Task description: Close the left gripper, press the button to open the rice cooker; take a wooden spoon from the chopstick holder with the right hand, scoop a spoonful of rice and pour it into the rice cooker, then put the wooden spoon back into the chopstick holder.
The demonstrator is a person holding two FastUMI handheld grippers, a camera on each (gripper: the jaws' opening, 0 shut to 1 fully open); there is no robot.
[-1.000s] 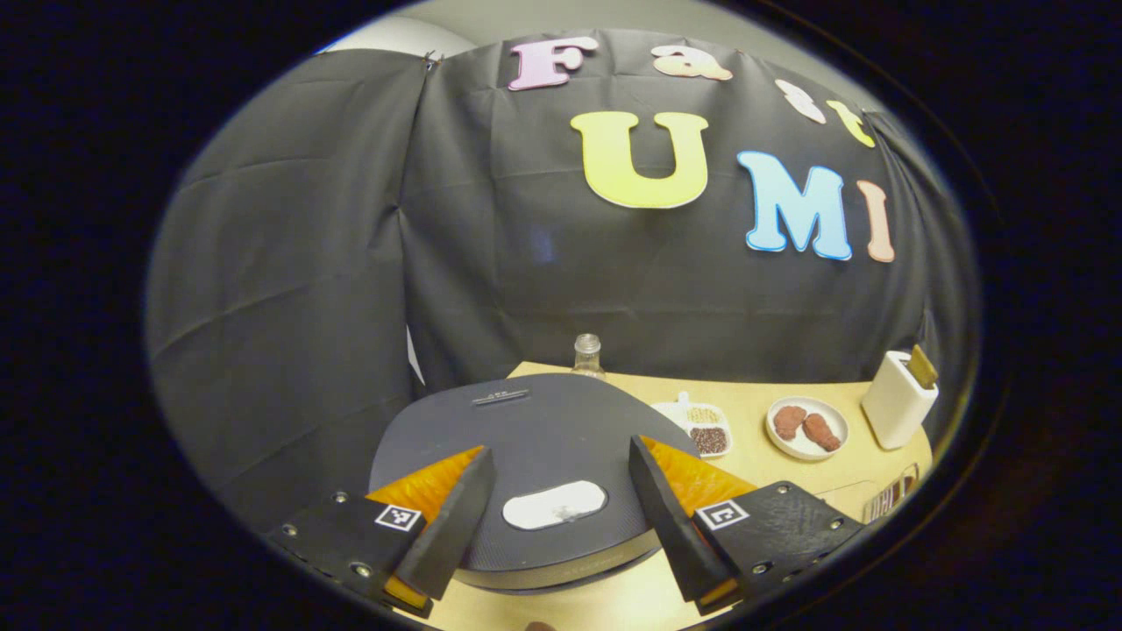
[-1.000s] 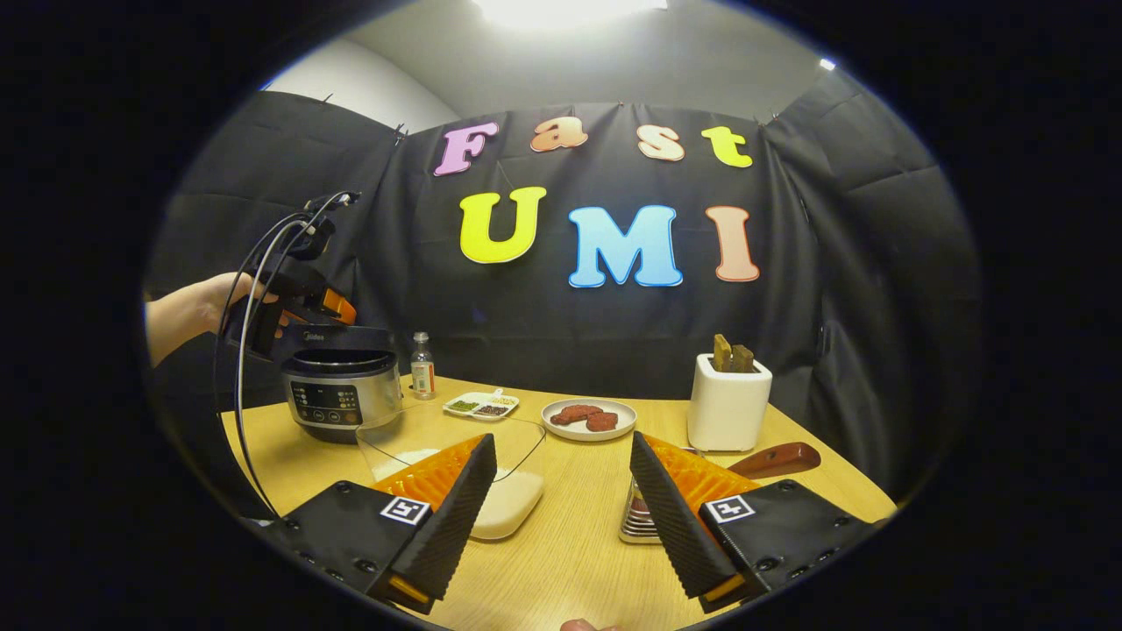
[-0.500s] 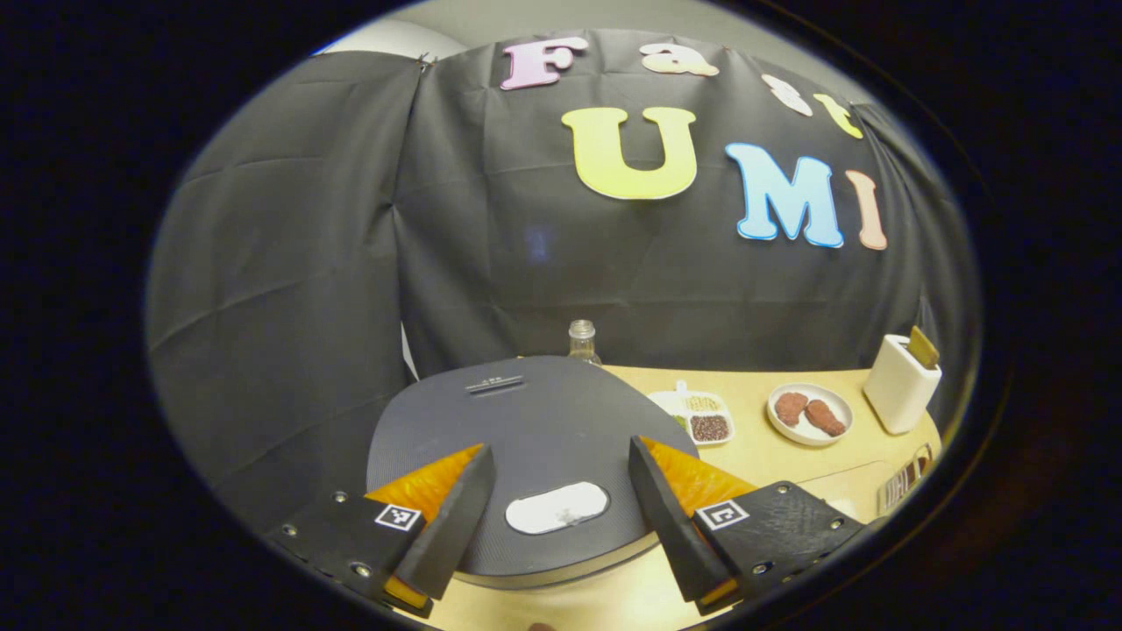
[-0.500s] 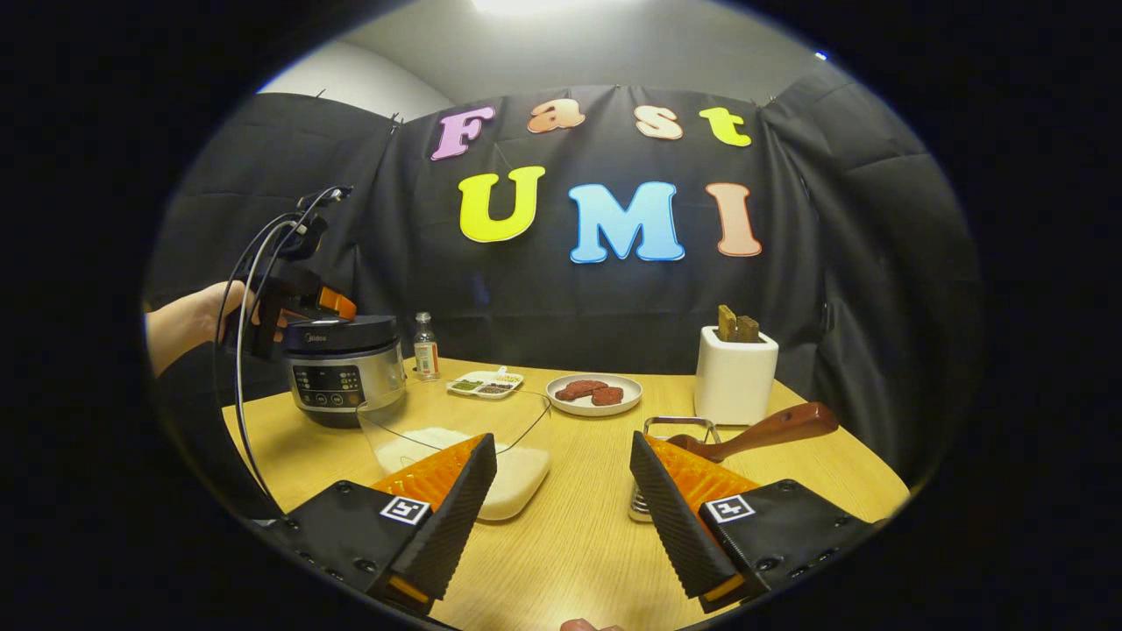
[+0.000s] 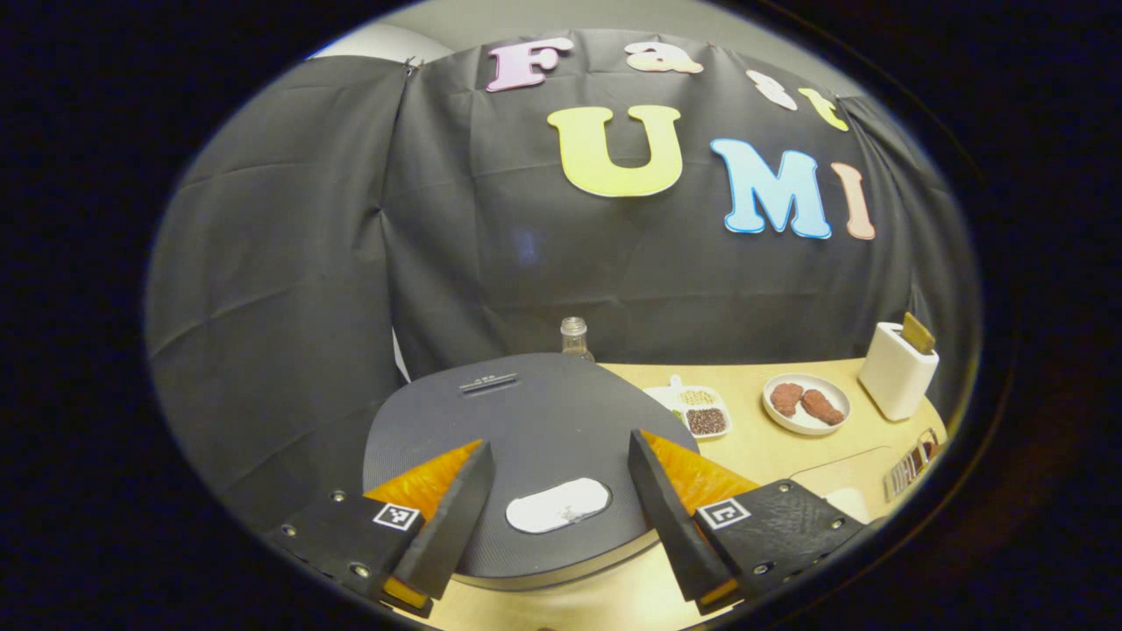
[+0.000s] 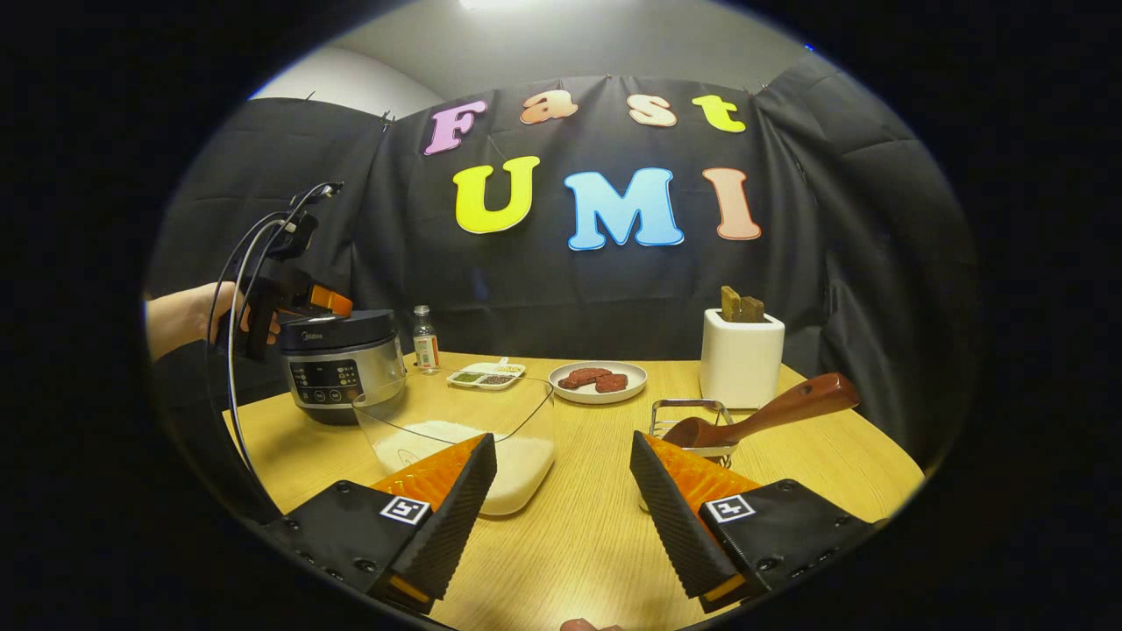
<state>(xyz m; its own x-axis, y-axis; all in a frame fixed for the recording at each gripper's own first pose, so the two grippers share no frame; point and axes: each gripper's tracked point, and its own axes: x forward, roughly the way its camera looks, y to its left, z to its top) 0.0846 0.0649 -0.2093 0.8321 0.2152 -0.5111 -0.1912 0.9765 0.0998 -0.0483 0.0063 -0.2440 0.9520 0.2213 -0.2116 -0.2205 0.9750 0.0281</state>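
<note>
The rice cooker [image 6: 340, 364] stands at the table's left with its dark lid [image 5: 526, 412] down. My left gripper [image 5: 559, 449] hovers open just over that lid, and the white button [image 5: 557, 506] lies between its fingers, untouched. In the right gripper view, a hand [image 6: 188, 315] holds the left gripper [image 6: 324, 302] above the cooker. My right gripper [image 6: 563, 443] is open over the table with nothing in it. The wooden spoon [image 6: 763, 414] rests with its head in the wire chopstick holder [image 6: 692, 412], just right of it. A glass bowl of rice [image 6: 465, 438] sits ahead on the left.
A white box holder [image 6: 741, 358] with brown sticks stands behind the wire holder. A plate of brown pieces [image 6: 598, 381], a divided dish [image 6: 485, 377] and a small bottle [image 6: 425, 342] line the back. The table edge [image 6: 885, 464] runs close on the right.
My right gripper has come closer to the bowl and the spoon, which sit higher and larger in its view. My left gripper has sunk slightly toward the lid. Both stay open.
</note>
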